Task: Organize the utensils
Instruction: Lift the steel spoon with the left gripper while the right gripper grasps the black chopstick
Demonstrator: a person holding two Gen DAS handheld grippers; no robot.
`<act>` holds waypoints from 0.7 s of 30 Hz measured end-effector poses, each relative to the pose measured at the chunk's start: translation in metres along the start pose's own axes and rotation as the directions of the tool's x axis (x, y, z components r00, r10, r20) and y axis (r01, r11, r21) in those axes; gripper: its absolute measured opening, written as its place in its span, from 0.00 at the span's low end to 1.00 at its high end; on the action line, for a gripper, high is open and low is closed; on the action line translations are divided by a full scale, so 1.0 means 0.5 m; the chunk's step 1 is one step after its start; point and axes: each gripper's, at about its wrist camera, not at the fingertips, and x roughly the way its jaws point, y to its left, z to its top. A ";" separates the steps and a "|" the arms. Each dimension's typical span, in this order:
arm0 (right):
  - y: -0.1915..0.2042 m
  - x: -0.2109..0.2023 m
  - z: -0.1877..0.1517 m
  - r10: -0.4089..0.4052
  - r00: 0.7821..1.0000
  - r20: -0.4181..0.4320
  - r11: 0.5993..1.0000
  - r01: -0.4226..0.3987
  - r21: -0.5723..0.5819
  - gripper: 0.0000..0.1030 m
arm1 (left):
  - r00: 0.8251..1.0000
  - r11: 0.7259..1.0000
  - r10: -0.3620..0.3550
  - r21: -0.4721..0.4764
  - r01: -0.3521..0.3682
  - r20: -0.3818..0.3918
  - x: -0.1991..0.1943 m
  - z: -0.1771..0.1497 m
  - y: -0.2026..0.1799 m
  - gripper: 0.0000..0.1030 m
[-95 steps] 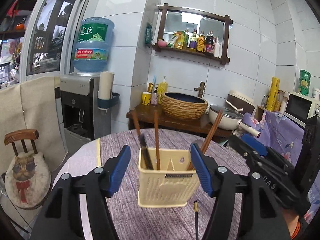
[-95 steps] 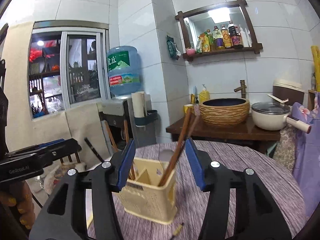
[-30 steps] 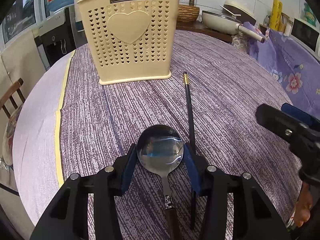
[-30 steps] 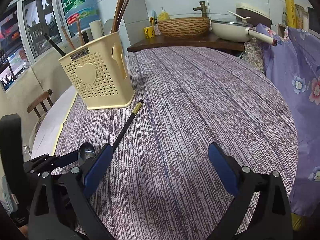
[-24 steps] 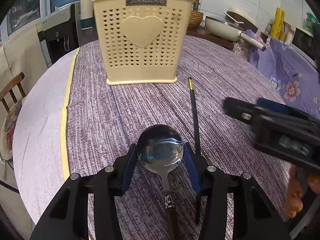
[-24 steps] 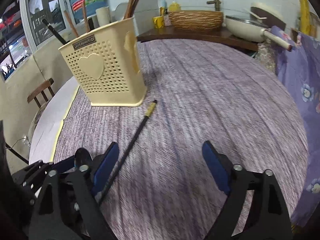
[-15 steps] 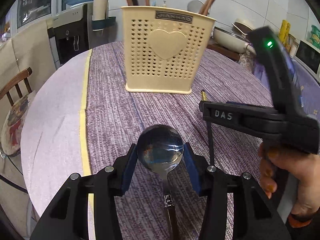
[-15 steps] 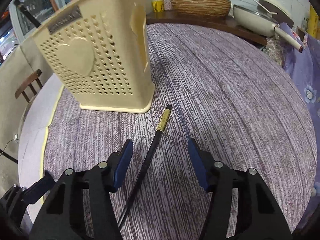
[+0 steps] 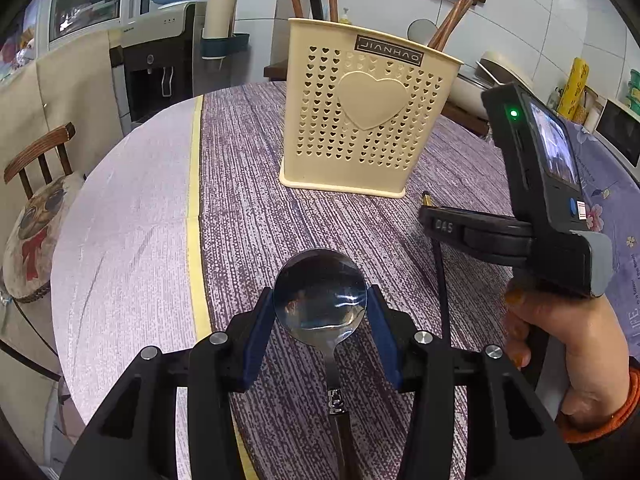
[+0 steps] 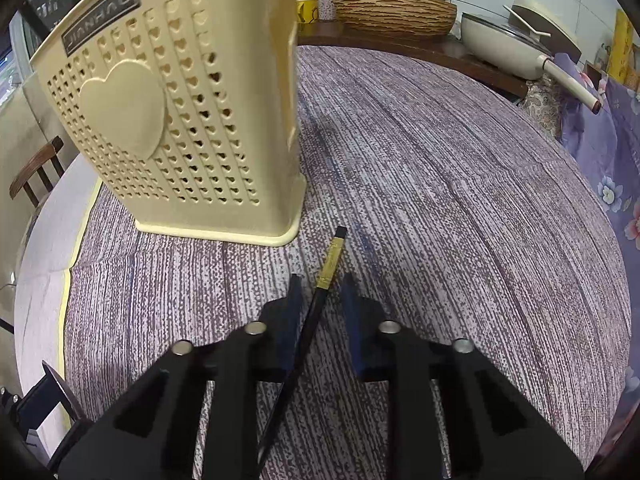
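Observation:
My left gripper (image 9: 320, 320) is shut on a steel spoon (image 9: 320, 300), its bowl held between the blue pads above the table. A cream perforated utensil holder (image 9: 368, 116) stands ahead with several chopsticks in it; it fills the left of the right wrist view (image 10: 180, 120). A black chopstick with a gold band (image 10: 316, 308) lies on the purple cloth just right of the holder. My right gripper (image 10: 320, 292) is low over it, its narrowly open jaws either side of the stick with small gaps. The right gripper also shows in the left wrist view (image 9: 472, 228).
The round table (image 10: 460, 200) has a purple striped cloth with a yellow edge strip (image 9: 194, 200). A wooden chair with a cushion (image 9: 36, 208) stands at the left. A side counter holds a woven basin (image 10: 394, 12) and a white pan (image 10: 516, 44).
My right gripper has dropped down to the black chopstick and its jaws have narrowed around it. My left gripper still holds the spoon and has swung slightly left.

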 end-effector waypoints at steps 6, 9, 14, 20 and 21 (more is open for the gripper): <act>-0.029 -0.005 -0.005 0.053 0.999 -0.003 0.998 -0.053 0.030 0.10 | 1.000 1.000 -0.001 -0.009 0.001 0.007 -0.002 0.004 0.007 0.45; -0.044 -0.010 -0.010 0.112 0.994 -0.008 0.991 -0.111 0.079 0.08 | 1.000 1.000 -0.002 -0.010 0.002 0.015 -0.004 0.008 0.010 0.45; -0.067 -0.034 -0.024 0.181 0.983 0.021 0.975 -0.182 0.124 0.08 | 0.999 1.000 -0.005 -0.010 0.006 0.039 -0.020 0.015 0.011 0.45; -0.100 -0.105 -0.024 0.275 0.954 0.122 0.949 -0.290 0.127 0.08 | 0.997 0.999 -0.039 0.000 0.039 0.072 -0.042 0.039 0.006 0.45; -0.105 -0.129 -0.024 0.293 0.944 0.152 0.943 -0.311 0.118 0.08 | 0.996 0.999 -0.047 0.002 0.047 0.079 -0.047 0.045 0.006 0.45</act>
